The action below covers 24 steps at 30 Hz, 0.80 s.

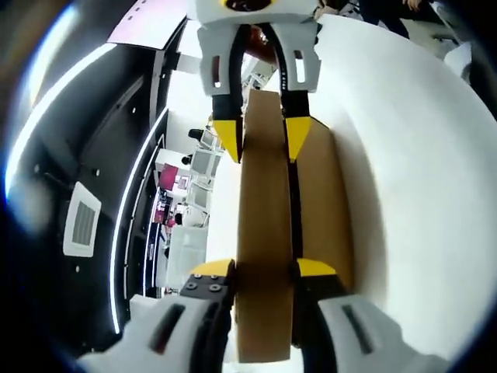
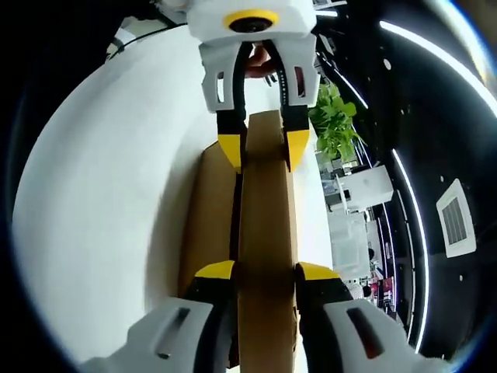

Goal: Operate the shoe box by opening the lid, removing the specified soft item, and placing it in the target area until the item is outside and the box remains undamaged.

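Left gripper view: the left claw (image 1: pixel 264 272) rises from the bottom edge, yellow-tipped jaws set close on either side of the lid (image 1: pixel 264 256).
Left claw state: nearly closed, clamping the brown cardboard lid edge between its jaws.
Right claw, same view: right claw (image 1: pixel 262 141) enters from the top, jaws pinching the far end of the same lid.
Box: box (image 1: pixel 326 210) lies just right of the left claw's jaws, touching the lid, on the white table (image 1: pixel 419 194).
Right gripper view: the right claw (image 2: pixel 264 273) grips the lid (image 2: pixel 265 233) from below; the left claw (image 2: pixel 264 151) grips it from the top.
Right claw state: narrow gap, jaws pressed on the lid.
Box, this view: box (image 2: pixel 208 225) sits just left of the jaws.
Background: plant (image 2: pixel 335 128) beyond the table (image 2: pixel 109 194).
Soft item: cannot tell where it is.
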{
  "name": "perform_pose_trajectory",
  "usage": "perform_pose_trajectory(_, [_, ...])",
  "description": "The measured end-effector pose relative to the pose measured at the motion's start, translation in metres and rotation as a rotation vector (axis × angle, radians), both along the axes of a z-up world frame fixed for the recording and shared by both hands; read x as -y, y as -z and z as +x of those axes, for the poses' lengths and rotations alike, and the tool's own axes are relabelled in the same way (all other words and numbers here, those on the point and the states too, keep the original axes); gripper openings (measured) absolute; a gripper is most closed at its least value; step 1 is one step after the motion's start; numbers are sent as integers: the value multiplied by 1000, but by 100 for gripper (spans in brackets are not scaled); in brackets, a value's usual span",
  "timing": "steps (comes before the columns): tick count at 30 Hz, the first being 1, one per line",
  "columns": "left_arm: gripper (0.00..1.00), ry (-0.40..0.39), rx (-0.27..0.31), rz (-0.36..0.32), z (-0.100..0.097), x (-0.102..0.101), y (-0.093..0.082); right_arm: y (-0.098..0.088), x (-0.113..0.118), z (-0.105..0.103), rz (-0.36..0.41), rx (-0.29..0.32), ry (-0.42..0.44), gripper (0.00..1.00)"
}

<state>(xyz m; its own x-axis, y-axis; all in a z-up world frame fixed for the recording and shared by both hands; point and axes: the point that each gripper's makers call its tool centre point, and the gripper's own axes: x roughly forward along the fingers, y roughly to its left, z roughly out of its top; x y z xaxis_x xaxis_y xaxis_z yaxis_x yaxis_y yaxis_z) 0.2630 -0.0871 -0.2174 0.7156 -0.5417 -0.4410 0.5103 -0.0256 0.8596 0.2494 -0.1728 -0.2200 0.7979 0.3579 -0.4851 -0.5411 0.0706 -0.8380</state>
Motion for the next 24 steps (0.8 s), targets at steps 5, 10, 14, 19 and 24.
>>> perform_pose_trajectory(5, [30, -5, -17, -8, 1, 3, -5, -6, 1, 4, -12, -4, 3, 29])
perform_pose_trajectory(10, [29, -1, -27, -14, 2, 3, -9, -11, 1, 7, -15, -20, 4, 29])
perform_pose_trajectory(14, [30, 8, -60, -21, 5, 3, -14, -14, 2, 10, -9, -27, 1, 29])
perform_pose_trajectory(19, [30, 19, -81, -13, 9, 2, -17, -17, 2, 13, -13, -33, -2, 29])
perform_pose_trajectory(24, [30, 25, -97, -8, 11, 5, -20, -20, 3, 15, -22, -37, -5, 29])
